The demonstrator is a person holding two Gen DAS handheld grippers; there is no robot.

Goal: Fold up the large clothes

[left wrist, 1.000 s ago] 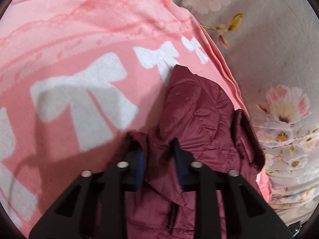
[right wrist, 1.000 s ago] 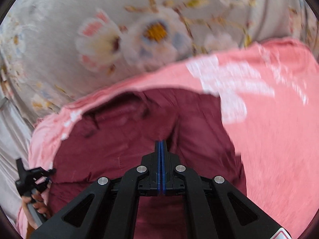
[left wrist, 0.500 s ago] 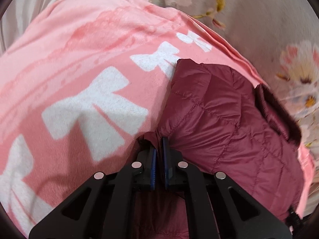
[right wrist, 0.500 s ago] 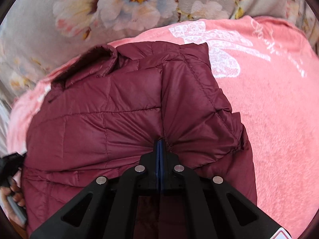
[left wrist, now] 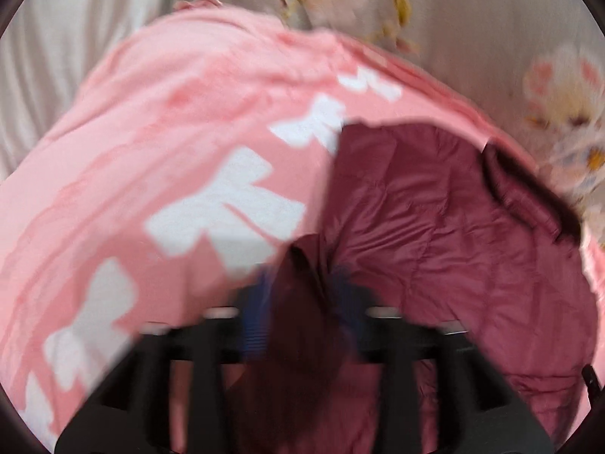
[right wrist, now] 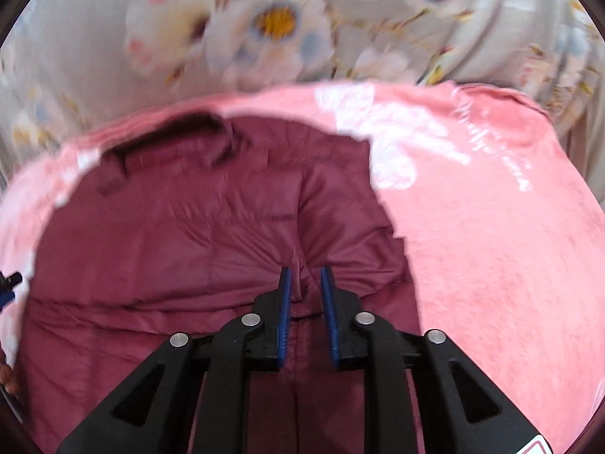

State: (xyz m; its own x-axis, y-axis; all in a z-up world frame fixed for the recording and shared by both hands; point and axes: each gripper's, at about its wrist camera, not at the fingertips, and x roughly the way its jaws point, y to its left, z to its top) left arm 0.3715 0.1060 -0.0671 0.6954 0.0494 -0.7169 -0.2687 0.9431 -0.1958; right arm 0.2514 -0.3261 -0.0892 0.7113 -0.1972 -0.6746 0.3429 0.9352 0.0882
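Observation:
A maroon quilted jacket (left wrist: pixel 435 227) (right wrist: pixel 170 246) lies folded on a pink blanket with white bows (left wrist: pixel 151 132) (right wrist: pixel 491 246). Its dark collar (left wrist: pixel 529 189) (right wrist: pixel 170 128) is at the far edge. My left gripper (left wrist: pixel 302 276) is blurred and its jaws are opening. A raised fold of maroon fabric stands between the blue pads, which no longer pinch it. My right gripper (right wrist: pixel 306 276) is also opening over the jacket's near edge. A small crease of fabric sits loose in the gap between its pads.
A grey floral bedsheet (left wrist: pixel 491 19) (right wrist: pixel 264 19) lies beyond the blanket. The tip of the left gripper (right wrist: pixel 7 283) and fingers of a hand (right wrist: pixel 5 378) show at the left edge of the right wrist view. A black gripper part (left wrist: pixel 590 378) shows at the left wrist view's right edge.
Both grippers were shut on jacket fabric half a second ago, and now their jaws stand apart. The jacket has settled flat, and both views have drawn back from it.

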